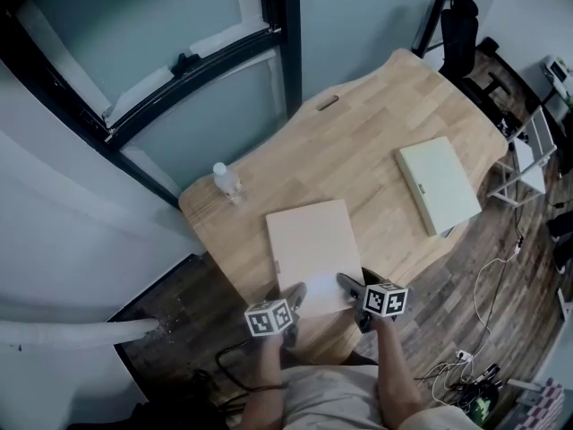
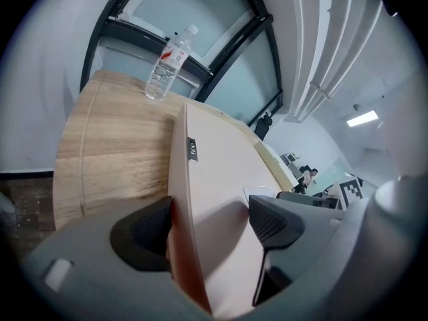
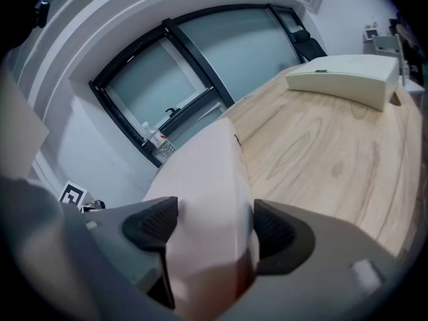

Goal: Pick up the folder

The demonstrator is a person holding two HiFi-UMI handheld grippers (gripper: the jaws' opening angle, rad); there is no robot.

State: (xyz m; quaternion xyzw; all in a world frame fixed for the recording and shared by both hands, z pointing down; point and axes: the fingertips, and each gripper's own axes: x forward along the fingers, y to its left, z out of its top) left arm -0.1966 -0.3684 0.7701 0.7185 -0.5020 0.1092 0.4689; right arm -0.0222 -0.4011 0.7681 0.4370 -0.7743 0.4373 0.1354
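The folder (image 1: 309, 238), pale beige and closed, lies flat at the near end of the worktop (image 1: 358, 146), with its short near edge close to the worktop's near rim. Both tools meet it there. The left hand-held gripper (image 2: 208, 225) stands released, its jaws spread wide around the folder's near left corner: one dark ribbed pad sits just beside the folder's thin side edge and the other hangs clear above the cover, throwing a shadow on it. The right hand-held gripper (image 3: 214, 226) is likewise released at the near right corner, jaws wide, with the folder filling most of the gap between the pads (whether either pad brushes the cover cannot be told, but nothing is pinched or bent). A small dark tab (image 2: 192, 149) shows on the folder's left side edge. A clear water bottle (image 1: 226, 183) with a white cap stands upright at the worktop's far left corner, well apart from the folder. A pale green box (image 1: 439, 184) lies flat on the worktop's right side, also well apart. Beyond the worktop's far edge runs a window (image 1: 179, 25) with a dark frame.
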